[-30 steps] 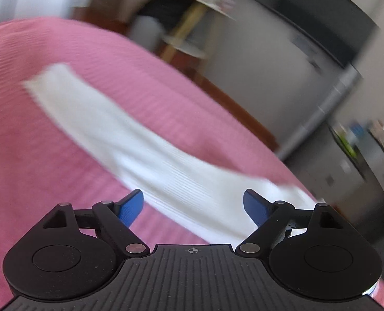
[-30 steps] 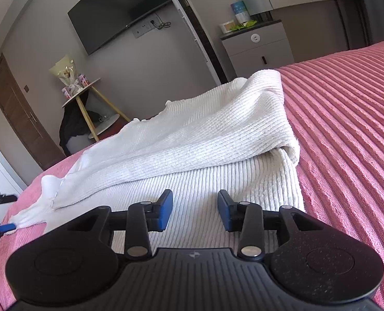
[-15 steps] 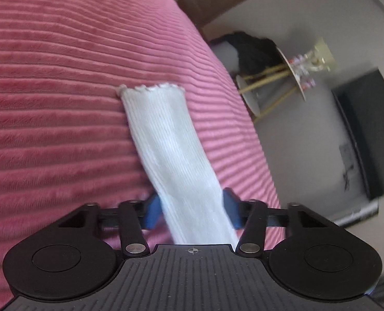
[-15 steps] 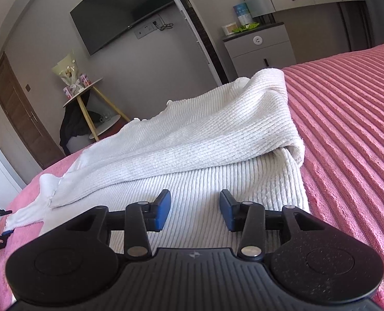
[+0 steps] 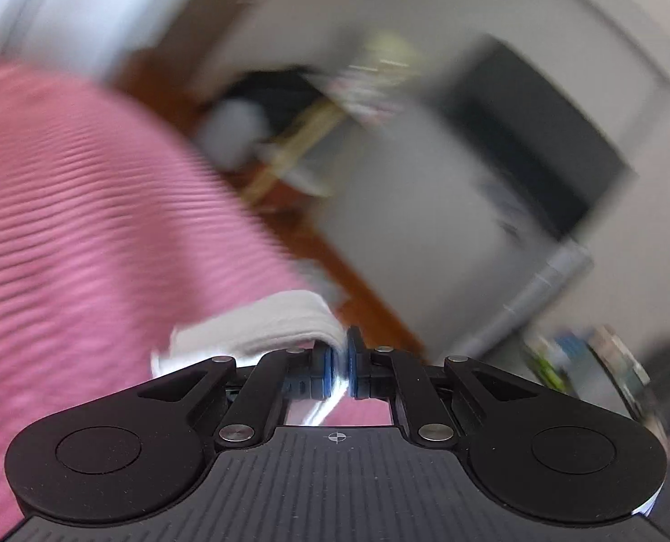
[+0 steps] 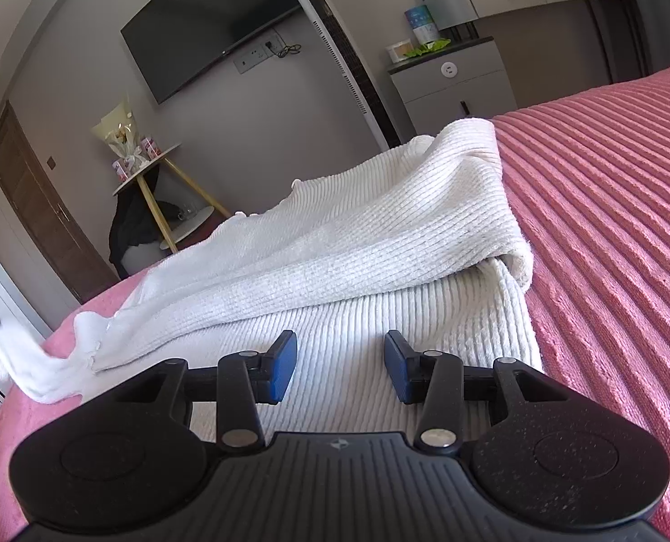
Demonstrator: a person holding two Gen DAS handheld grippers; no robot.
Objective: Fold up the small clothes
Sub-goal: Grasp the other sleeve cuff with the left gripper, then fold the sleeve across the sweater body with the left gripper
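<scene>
Sleeve (image 5: 262, 325) of white ribbed knit is pinched between blue pads (image 5: 325, 368) of left gripper (image 5: 340, 363), jaws pressed nearly together w/ thin strip of fabric squeezed in the gap. Cloth is bunched just ahead of & to the left of the fingertips, lifted off the pink ribbed bedspread (image 5: 86, 235). Left wrist view is badly blurred; bkgd only roughly made out: dark TV (image 5: 538, 144) on grey wall, wooden-legged side table (image 5: 316, 135).

Right gripper (image 6: 340, 368) is held w/ jaws partway apart, nothing clamped between pads; white sweater (image 6: 357, 235) body lies flat directly under & ahead of them. Whether the fingertips touch the knit can't be told. Sweater is spread across the bedspread, one side folded over the body in a thick roll. Its far-left sleeve end is drawn up off the bed toward the frame edge, where left gripper is glimpsed, blurred.
</scene>
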